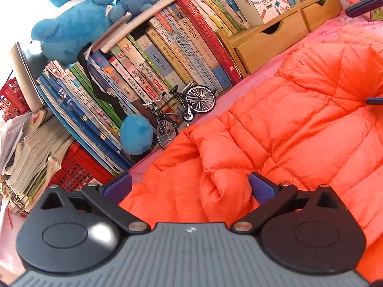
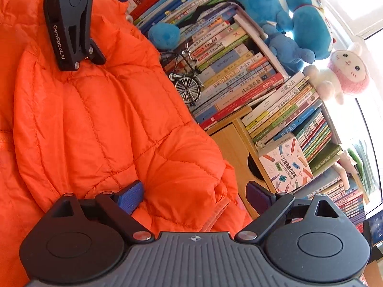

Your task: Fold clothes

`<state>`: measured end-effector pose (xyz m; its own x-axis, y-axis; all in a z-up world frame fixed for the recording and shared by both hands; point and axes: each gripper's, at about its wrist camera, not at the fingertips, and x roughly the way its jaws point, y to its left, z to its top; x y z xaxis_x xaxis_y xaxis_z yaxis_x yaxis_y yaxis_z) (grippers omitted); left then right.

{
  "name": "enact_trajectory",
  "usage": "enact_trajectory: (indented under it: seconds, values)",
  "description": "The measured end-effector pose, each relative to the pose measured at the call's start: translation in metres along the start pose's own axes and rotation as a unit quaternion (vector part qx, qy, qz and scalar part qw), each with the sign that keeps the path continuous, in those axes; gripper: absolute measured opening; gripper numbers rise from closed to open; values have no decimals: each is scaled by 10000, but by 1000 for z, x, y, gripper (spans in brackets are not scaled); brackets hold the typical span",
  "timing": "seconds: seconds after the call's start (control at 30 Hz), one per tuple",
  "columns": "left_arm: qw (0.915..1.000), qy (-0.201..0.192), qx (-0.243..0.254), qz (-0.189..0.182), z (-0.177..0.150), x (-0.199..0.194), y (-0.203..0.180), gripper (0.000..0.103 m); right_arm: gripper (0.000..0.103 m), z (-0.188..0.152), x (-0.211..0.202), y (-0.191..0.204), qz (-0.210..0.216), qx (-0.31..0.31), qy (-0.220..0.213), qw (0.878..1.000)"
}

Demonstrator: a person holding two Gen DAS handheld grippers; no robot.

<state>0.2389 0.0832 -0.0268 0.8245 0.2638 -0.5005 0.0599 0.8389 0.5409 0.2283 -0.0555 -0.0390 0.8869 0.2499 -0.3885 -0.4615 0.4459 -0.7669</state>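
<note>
An orange quilted puffer jacket (image 1: 287, 129) lies spread on a pink surface (image 1: 261, 81). My left gripper (image 1: 190, 186) is open, its blue-padded fingers set wide on either side of a bunched edge of the jacket. In the right wrist view the jacket (image 2: 95, 110) fills the left side. My right gripper (image 2: 195, 197) is open, its fingers straddling the jacket's hem edge. The left gripper (image 2: 71, 21) shows at the top of the right wrist view, above the jacket.
Rows of leaning books (image 1: 153, 67) line the back. A small model bicycle (image 1: 182, 110) and blue plush toys (image 1: 71, 24) stand by them. A wooden drawer unit (image 1: 275, 40) and a red crate (image 1: 76, 167) border the surface. A pink-and-white plush (image 2: 344, 74) sits by the window.
</note>
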Motion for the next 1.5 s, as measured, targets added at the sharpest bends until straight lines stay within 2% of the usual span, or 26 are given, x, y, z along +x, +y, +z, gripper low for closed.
enact_trajectory:
  seconds: [0.1, 0.2, 0.3, 0.47, 0.53, 0.67, 0.83, 1.0, 1.07, 1.2, 1.27, 1.37, 1.43, 1.5]
  values:
    - [9995, -175, -235, 74, 21, 0, 14, 103, 97, 14, -12, -24, -129, 284, -395, 9987]
    - [9981, -195, -542, 217, 43, 19, 20, 103, 98, 42, -3, -57, -404, 850, -499, 9943]
    - [9957, -193, -829, 366, 65, 38, 25, 103, 99, 66, 29, -75, -570, 1517, -335, 9862]
    - [9942, 449, -706, 681, 53, 86, -1, 103, 99, 76, 90, -69, -546, 2016, 226, 9777]
    - [9932, 601, -652, 759, 41, 97, -6, 103, 99, 68, 108, -60, -540, 2067, 567, 9753]
    - [9925, 531, -876, 665, 21, 102, -4, 103, 99, 38, 125, -55, -593, 2480, 1007, 9617]
    - [9893, 556, -1248, 509, 11, 107, -2, 103, 102, 5, 130, -67, -710, 3449, 1551, 9230]
    - [9870, 529, -1445, 452, 8, 112, -2, 103, 102, -16, 136, -67, -744, 3977, 1765, 8973]
    - [9859, 570, -1530, 377, 8, 115, 0, 103, 102, -20, 138, -68, -707, 4061, 1764, 8939]
    - [9862, 810, -1436, 150, 15, 116, 8, 103, 102, -23, 139, -71, -608, 4136, 1769, 8910]
    - [9821, 1158, -1487, 19, 25, 111, 23, 103, 102, -19, 139, -77, -527, 4100, 1938, 8897]
    - [9722, 1204, -1998, 197, 32, 79, 52, 103, 100, -3, 123, -94, -620, 4171, 2100, 8821]
    - [9629, 1145, -2442, 113, 30, 52, 67, 103, 100, 5, 92, -107, -605, 4369, 1693, 8813]
    - [9599, 1126, -2565, 109, 27, 27, 66, 103, 101, 14, 62, -107, -524, 4356, 1407, 8875]
